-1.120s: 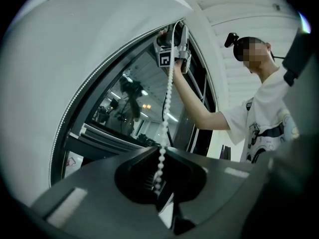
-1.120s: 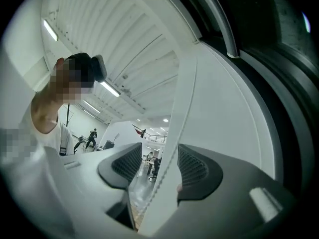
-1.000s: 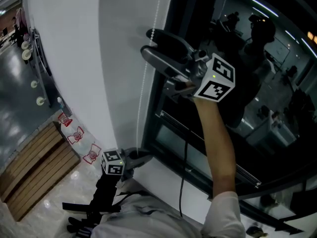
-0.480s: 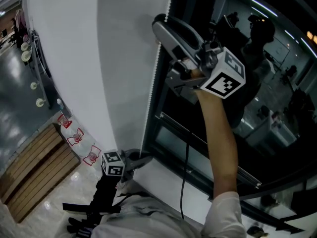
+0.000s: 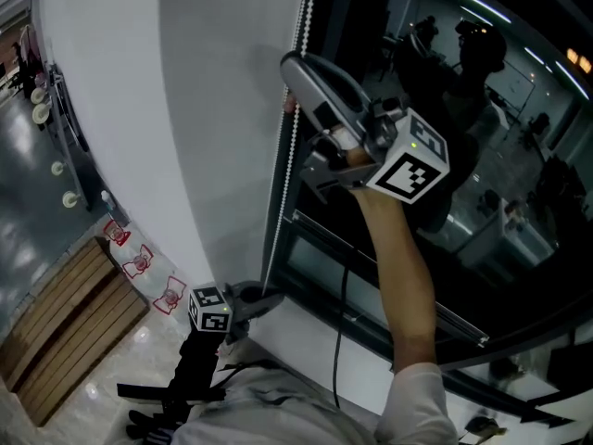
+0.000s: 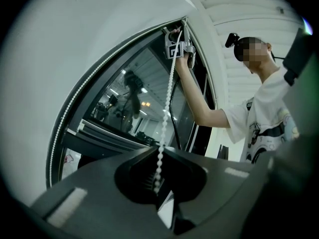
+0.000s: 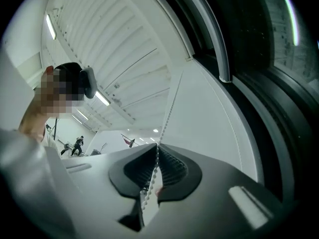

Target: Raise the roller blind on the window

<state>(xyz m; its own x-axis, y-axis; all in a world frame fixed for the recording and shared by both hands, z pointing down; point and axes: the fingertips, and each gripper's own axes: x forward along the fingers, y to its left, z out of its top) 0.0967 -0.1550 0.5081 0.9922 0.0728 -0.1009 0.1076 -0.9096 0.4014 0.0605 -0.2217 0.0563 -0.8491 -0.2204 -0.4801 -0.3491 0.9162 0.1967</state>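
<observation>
High at the window's (image 5: 500,211) left edge, the right gripper (image 5: 291,67) is held up; its jaws have just been brought together and are clamped on the blind chain (image 5: 293,146). Low by the sill (image 5: 306,336), the same chain is pinched between the closed jaws of the left gripper (image 5: 262,298).

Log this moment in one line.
left tongs: shut on chain, low | right tongs: jaws just closing, now shut on same chain, higher up | next: likely a pull
</observation>
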